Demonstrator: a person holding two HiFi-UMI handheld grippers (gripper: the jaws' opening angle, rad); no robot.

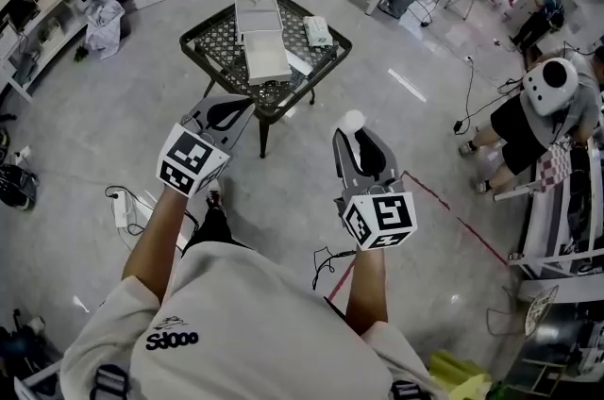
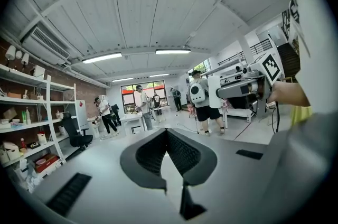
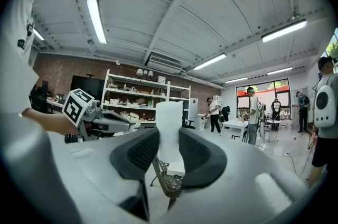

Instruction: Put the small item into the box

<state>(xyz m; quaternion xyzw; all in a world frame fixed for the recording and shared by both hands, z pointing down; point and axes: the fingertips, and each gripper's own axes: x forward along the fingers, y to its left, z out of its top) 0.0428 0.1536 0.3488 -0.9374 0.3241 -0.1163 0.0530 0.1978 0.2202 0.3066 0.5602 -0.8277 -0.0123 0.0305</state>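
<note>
Right tongs (image 3: 169, 138): you've got them clamped on the small white item (image 3: 170, 114), upright, in mid-air, well short of the box (image 1: 261, 40).
Item: looks light, maybe squashy, so grip it mid-body and go gently.
Left tongs (image 2: 167, 133): closed, empty.
Box: white, on the mesh worktop (image 1: 212, 44).
Writing: none readable on either.

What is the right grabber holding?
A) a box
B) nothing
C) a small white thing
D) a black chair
C: a small white item stands pinched between the pads of the right gripper, while the left gripper has its jaws together with nothing in them.
</note>
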